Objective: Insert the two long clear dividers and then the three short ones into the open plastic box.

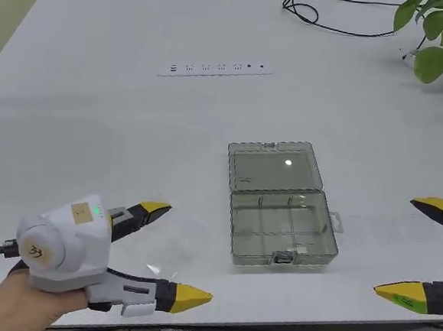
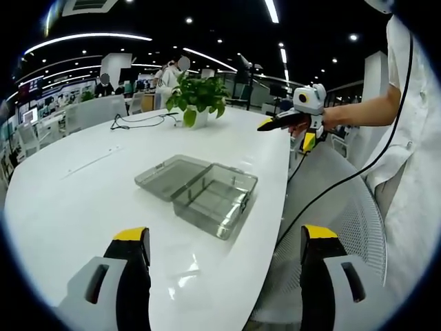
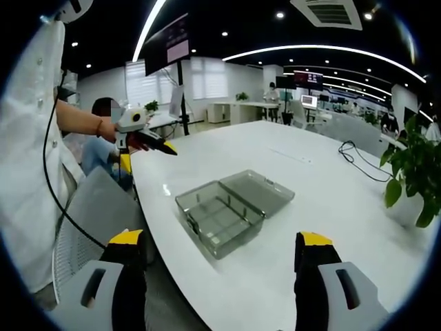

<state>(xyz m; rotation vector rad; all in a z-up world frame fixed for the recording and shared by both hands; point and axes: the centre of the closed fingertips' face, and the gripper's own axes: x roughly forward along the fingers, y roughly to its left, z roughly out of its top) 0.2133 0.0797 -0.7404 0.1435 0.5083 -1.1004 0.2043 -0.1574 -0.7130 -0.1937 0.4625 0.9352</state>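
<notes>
Left gripper (image 1: 182, 251) and right gripper (image 1: 399, 245) gape wide, flanking clear hinged plastic box (image 1: 233, 228).

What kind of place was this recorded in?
Probably an open-plan office or showroom: a large white table with a power strip, a potted plant, and rows of desks with monitors under long ceiling light strips.

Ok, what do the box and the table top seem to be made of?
The box looks like tinted see-through plastic, glossy: the table shows through it and a light glints on its lid. The table has a smooth white top with slight sheen, perhaps laminate; soft reflections show near its edge.
</notes>
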